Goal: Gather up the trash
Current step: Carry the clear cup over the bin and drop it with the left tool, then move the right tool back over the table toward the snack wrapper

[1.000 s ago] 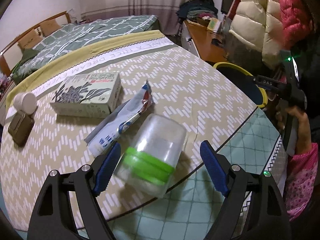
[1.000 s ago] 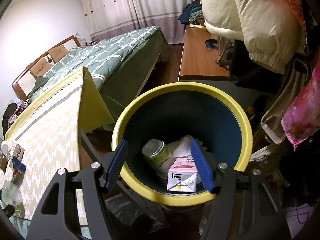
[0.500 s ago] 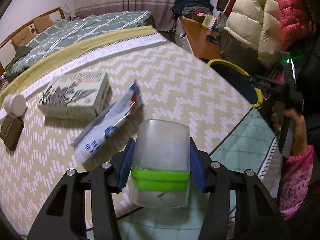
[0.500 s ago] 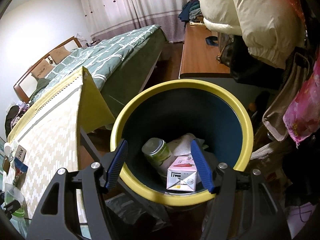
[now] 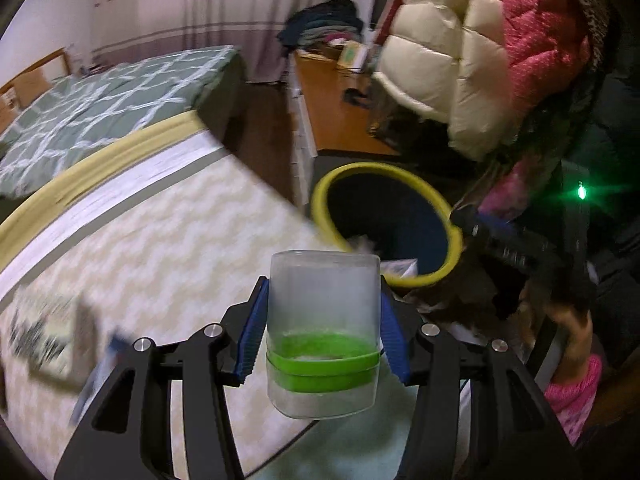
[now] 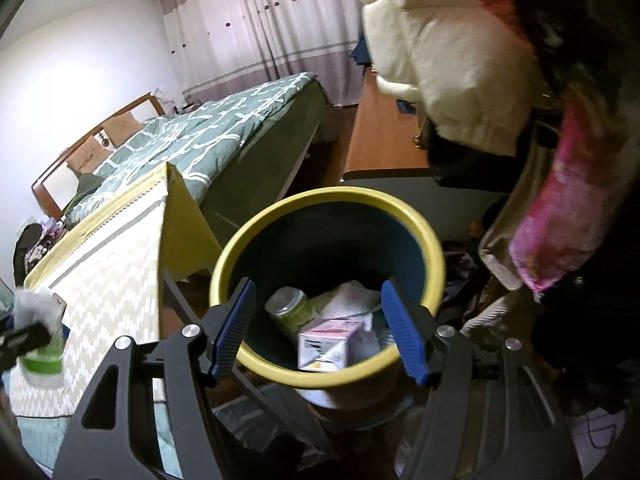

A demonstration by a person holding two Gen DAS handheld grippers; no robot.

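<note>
My left gripper (image 5: 322, 336) is shut on a clear plastic jar with a green lid (image 5: 323, 320) and holds it in the air above the table's edge, toward the bin. The jar also shows at the left of the right wrist view (image 6: 38, 336). The yellow-rimmed dark bin (image 5: 400, 184) stands beyond the table corner. My right gripper (image 6: 316, 332) is open and empty, hovering over the bin (image 6: 256, 240), which holds a pink-and-white carton (image 6: 328, 342), a green-lidded jar (image 6: 290, 306) and white paper.
The table has a beige zigzag cloth (image 5: 152, 248) with a blurred box and wrapper at its left (image 5: 52, 336). A bed (image 5: 100, 108), a wooden desk (image 5: 336, 120) and hanging jackets (image 5: 480, 48) surround the bin.
My left gripper closed on the jar, lifted it off the table and swung right toward the bin. My right gripper stayed open over the bin.
</note>
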